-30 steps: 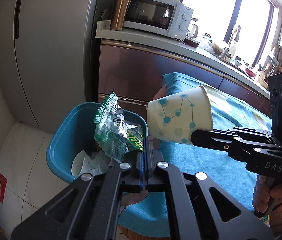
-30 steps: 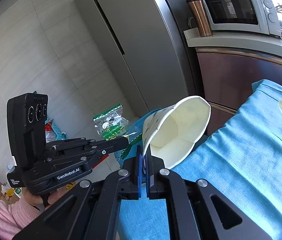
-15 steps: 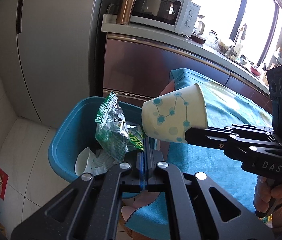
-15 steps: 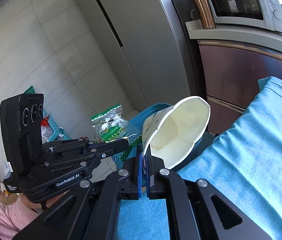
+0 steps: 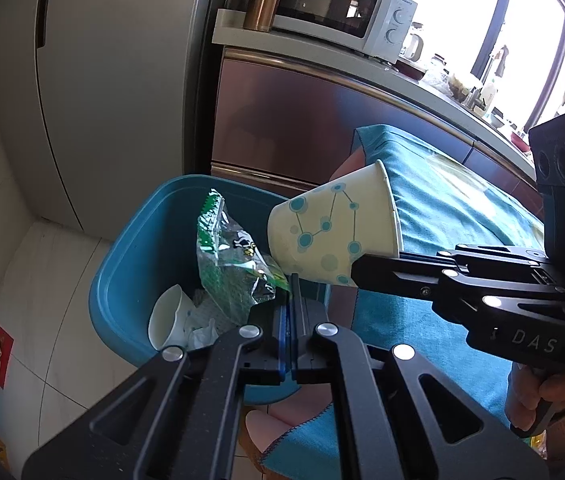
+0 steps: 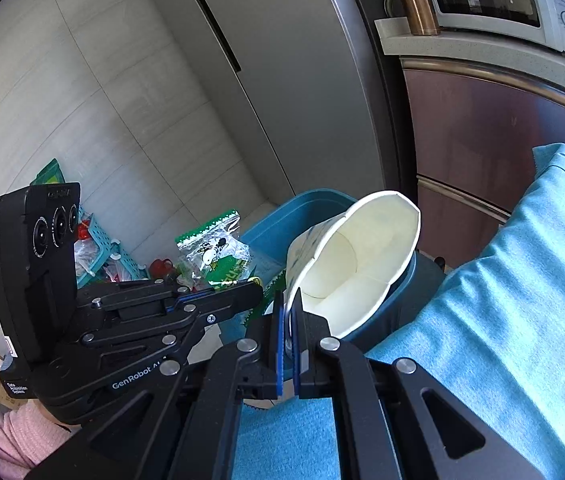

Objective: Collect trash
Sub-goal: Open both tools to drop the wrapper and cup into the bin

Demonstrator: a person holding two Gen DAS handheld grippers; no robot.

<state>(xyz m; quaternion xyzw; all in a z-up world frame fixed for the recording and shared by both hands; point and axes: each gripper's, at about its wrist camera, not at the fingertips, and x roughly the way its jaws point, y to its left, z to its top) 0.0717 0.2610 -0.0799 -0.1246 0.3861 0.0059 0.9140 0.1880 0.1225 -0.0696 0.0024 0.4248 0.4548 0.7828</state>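
A person holds a two-finger gripper in each hand above a blue bin (image 5: 130, 264) that stands on a pale tiled floor beside a table draped in a teal cloth (image 5: 454, 216).

The left gripper (image 5: 291, 292) has its fingers pressed together on the lower corner of a crinkled green and clear snack wrapper (image 5: 230, 264). The wrapper stands up from the pinch and hangs over the open bin, not yet released.

The right gripper (image 6: 289, 312) has its fingers pinched on the rim of a paper cup (image 6: 362, 264), one finger inside the wall and one outside. The cup is white with a pattern of blue dots joined by lines. It is tipped on its side with its base towards the bin and its mouth towards the table, and it hangs over the bin's near edge. The rim looks slightly squashed where it is pinched.

Inside the bin already lie another white paper cup (image 5: 166, 320) and some crumpled white paper (image 5: 202, 328), so part of the collecting seems done. What appears to remain is letting go of the wrapper and the cup so that they fall in.

More coloured litter and a small perforated basket (image 6: 102, 240) sit on the floor farther off; whether these belong to the task cannot be told. A tall grey fridge (image 5: 114, 80) stands behind the bin.
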